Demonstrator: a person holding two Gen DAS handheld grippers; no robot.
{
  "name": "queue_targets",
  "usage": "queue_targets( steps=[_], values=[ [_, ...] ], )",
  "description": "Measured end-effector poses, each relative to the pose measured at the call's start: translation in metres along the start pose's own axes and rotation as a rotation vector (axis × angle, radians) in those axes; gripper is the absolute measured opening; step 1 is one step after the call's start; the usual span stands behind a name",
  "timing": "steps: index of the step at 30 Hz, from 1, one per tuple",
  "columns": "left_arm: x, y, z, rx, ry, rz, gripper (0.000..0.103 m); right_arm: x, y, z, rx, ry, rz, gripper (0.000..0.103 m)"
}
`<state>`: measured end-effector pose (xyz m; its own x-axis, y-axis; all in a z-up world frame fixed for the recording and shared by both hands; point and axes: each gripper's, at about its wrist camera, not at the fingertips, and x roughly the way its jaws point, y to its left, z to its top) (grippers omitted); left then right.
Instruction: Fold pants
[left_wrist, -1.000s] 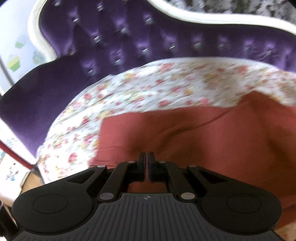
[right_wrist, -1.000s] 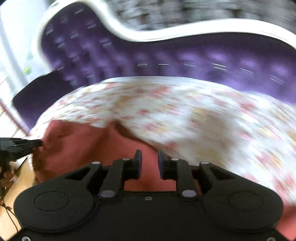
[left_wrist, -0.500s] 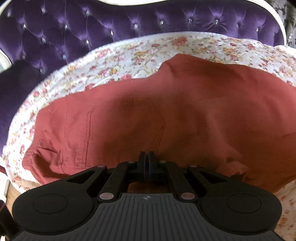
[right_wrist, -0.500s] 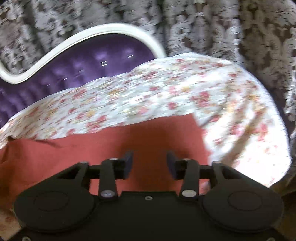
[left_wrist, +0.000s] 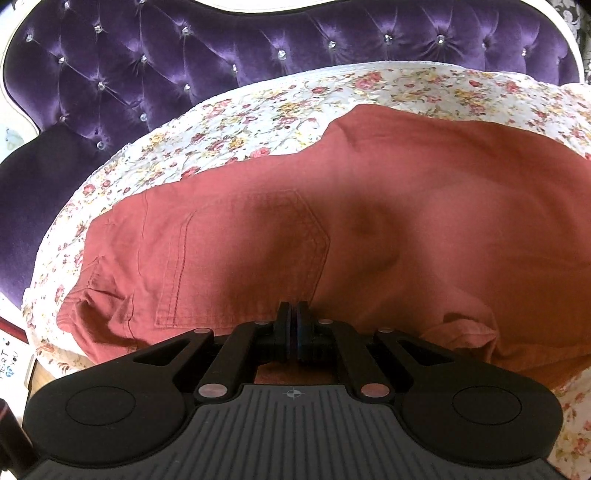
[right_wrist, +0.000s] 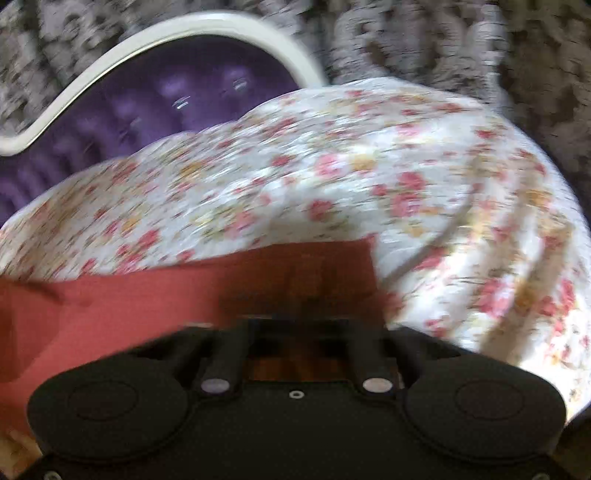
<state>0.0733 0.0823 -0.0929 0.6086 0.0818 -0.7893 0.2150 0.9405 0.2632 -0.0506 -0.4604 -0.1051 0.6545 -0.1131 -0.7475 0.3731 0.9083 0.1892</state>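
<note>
The rust-red pants (left_wrist: 369, 229) lie spread across the floral sheet (left_wrist: 258, 122) on the purple tufted sofa (left_wrist: 147, 74), waistband toward the seat's left end. The left gripper (left_wrist: 293, 332) has its fingers clenched on the near fabric edge by the back pocket (left_wrist: 243, 258), likely to lift it. At the right end, the blurred right gripper (right_wrist: 295, 328) has just closed over the leg hem (right_wrist: 332, 266); whether cloth is pinched is unclear.

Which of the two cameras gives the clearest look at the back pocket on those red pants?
The left wrist view. There the pants lie spread on the flowered sheet, sharp, and the stitched back pocket shows whole just beyond the tongs. The right wrist view is blurred and catches only a plain end of the pants, no pocket.
</note>
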Motion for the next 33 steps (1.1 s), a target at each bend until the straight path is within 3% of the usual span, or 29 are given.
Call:
queue_targets(
  steps=[3,5,7,9,12,14,16,23,27,29,33],
  values=[
    [0.001,-0.001,0.000,0.016,-0.003,-0.003,0.004,-0.013,0.019,0.003,-0.147,-0.067,-0.197,0.007],
    [0.001,-0.001,-0.001,0.021,-0.008,-0.010,0.004,-0.008,0.004,0.009,-0.101,-0.055,-0.270,0.007],
    [0.001,-0.001,-0.002,0.031,-0.016,-0.013,0.004,-0.002,-0.019,0.010,0.030,-0.014,-0.190,0.007],
    [0.000,-0.002,-0.003,0.031,-0.018,-0.016,0.004,-0.002,-0.018,0.008,0.004,-0.005,-0.177,0.009],
    [-0.002,-0.002,-0.001,0.032,-0.012,-0.018,0.004,-0.014,-0.017,0.010,-0.009,-0.036,-0.161,0.025],
    [-0.006,-0.002,0.001,0.030,-0.007,-0.017,0.004,-0.027,-0.026,0.012,0.030,-0.061,-0.109,0.049],
    [-0.015,-0.005,0.004,0.036,-0.016,-0.021,0.004,-0.037,-0.037,0.011,0.071,-0.076,-0.050,0.055],
    [-0.034,-0.036,0.021,0.051,-0.064,-0.133,0.004,-0.020,-0.059,0.013,0.134,-0.021,0.024,0.055],
    [-0.022,-0.054,0.017,0.095,-0.014,-0.137,0.004,-0.006,-0.073,0.010,0.187,0.017,0.086,0.056],
    [-0.016,-0.059,0.009,0.128,0.010,-0.126,0.004,-0.004,-0.076,0.008,0.193,0.014,0.121,0.061],
    [-0.021,-0.062,-0.002,0.151,-0.003,-0.115,0.004,-0.002,-0.072,0.009,0.153,0.013,0.162,0.065]
  ],
)
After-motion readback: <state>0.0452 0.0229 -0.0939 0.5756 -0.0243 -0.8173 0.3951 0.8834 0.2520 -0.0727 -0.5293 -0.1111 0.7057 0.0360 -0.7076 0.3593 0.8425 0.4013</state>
